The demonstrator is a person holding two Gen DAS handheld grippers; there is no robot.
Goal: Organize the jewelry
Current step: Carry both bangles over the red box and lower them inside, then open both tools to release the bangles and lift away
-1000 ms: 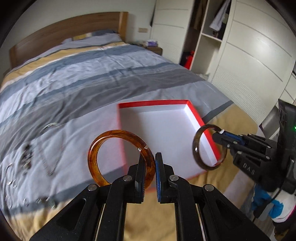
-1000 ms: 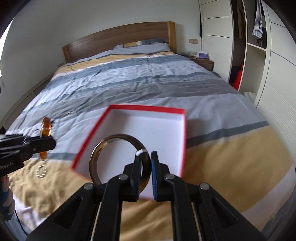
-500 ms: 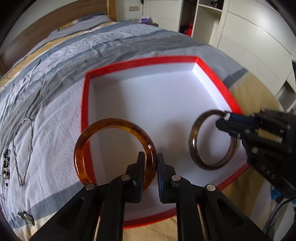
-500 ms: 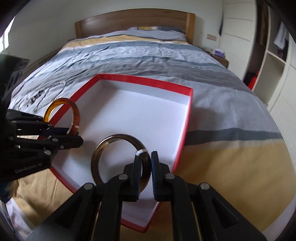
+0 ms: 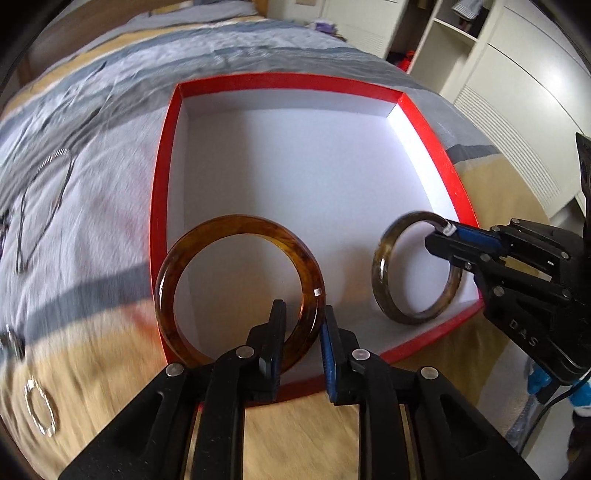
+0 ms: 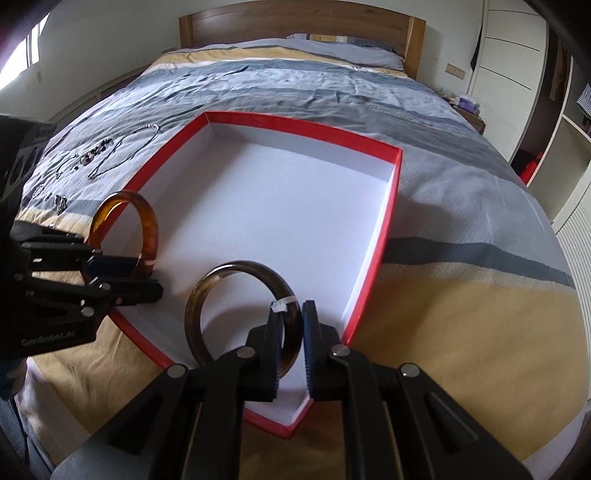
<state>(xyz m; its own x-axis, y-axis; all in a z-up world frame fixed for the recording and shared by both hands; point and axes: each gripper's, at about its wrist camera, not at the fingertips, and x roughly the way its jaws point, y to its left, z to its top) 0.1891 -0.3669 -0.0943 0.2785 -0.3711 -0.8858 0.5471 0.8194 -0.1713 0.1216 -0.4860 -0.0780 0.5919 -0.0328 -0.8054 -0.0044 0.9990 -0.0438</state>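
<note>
A red box with a white floor lies on the bed; it also shows in the right wrist view. My left gripper is shut on an amber bangle and holds it upright over the box's near left corner; the bangle also shows in the right wrist view. My right gripper is shut on a dark olive-brown bangle, upright over the box's near edge. That bangle and gripper show at the right of the left wrist view.
Necklaces and small pieces lie on the striped bedspread left of the box. A silver ring lies on the yellow stripe near the bed's edge. A wooden headboard is far back; white wardrobes stand at the right.
Both grippers have come down and forward with their bangles, closer to the box floor. The left gripper's jaws have parted slightly around the amber bangle.
</note>
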